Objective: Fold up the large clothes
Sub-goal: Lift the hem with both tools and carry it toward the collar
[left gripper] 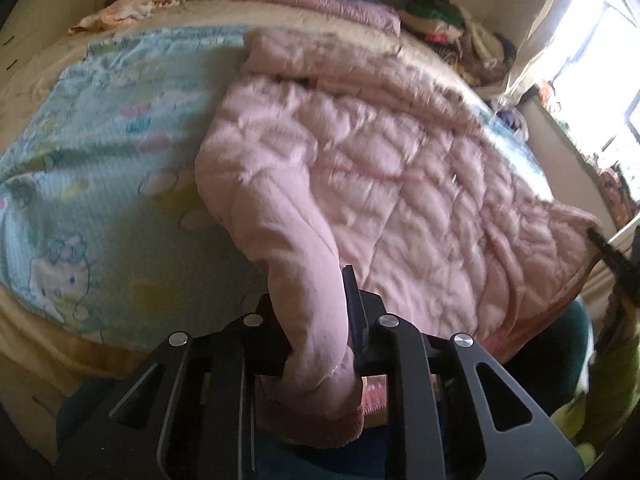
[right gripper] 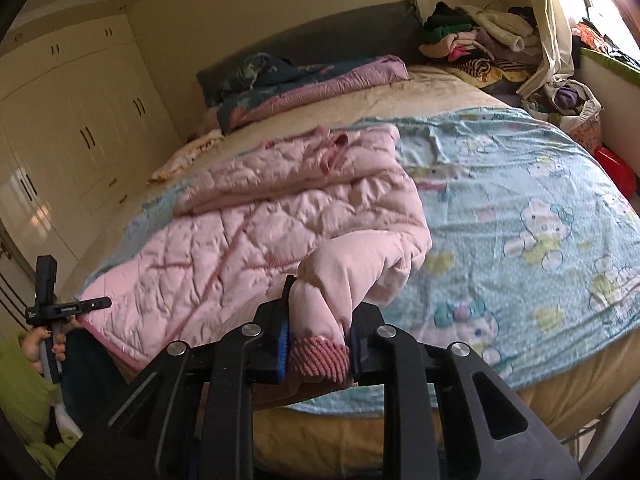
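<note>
The pink jacket (right gripper: 256, 216) lies across the bed (right gripper: 520, 208), body running toward the upper middle of both frames; each hand-held gripper is clamped on a sleeve. The left hand-held gripper (left gripper: 316, 320) pinches its sleeve (left gripper: 308, 280) at lower centre; the right hand-held gripper (right gripper: 318, 328) bites near the ribbed cuff (right gripper: 318, 356), so both sleeves look equally ready to fold inward.

cartoon blanket (right gripper: 520, 184), wardrobe (right gripper: 72, 128), clothes pile (right gripper: 476, 40)

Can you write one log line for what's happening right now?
left gripper: shut on sleeve | right gripper: shut on sleeve cuff | pink jacket: on bed
</note>
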The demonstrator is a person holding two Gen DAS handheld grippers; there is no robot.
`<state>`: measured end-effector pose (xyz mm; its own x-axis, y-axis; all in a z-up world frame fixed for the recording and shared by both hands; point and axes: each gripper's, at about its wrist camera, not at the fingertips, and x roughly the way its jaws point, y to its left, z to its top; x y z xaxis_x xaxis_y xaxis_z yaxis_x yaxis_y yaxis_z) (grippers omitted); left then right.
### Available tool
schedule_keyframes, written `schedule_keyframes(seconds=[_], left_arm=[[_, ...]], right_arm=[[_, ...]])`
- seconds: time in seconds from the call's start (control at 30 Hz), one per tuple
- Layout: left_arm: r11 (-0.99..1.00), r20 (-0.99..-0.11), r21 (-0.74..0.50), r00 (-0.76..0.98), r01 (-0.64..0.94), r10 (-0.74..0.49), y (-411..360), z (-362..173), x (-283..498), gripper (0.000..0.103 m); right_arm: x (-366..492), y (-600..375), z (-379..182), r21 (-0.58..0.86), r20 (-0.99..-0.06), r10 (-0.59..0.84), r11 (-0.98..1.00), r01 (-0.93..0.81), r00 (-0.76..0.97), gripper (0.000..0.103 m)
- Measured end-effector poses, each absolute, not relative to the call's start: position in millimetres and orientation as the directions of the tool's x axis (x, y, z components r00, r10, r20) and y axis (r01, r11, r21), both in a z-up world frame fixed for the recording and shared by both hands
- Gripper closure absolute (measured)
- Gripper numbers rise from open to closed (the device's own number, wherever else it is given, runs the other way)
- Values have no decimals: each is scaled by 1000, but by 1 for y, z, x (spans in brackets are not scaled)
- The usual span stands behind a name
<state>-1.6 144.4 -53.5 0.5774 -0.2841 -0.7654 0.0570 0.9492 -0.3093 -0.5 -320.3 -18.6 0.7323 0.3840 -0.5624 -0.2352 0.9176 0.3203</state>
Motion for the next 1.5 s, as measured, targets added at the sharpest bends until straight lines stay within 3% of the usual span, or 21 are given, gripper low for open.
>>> schedule_keyframes(seconds=[0.5,1.5], left_arm=[[913,-641,-403,693,61,-329,147,-7,37,92],[881,-505,-460,785,106,-359,164,83,90,91]], right_arm=[[29,-326,21,372,-464,411,894,-249,785,83],[81,-330,94,400,-356,400,882,-249,844,84]])
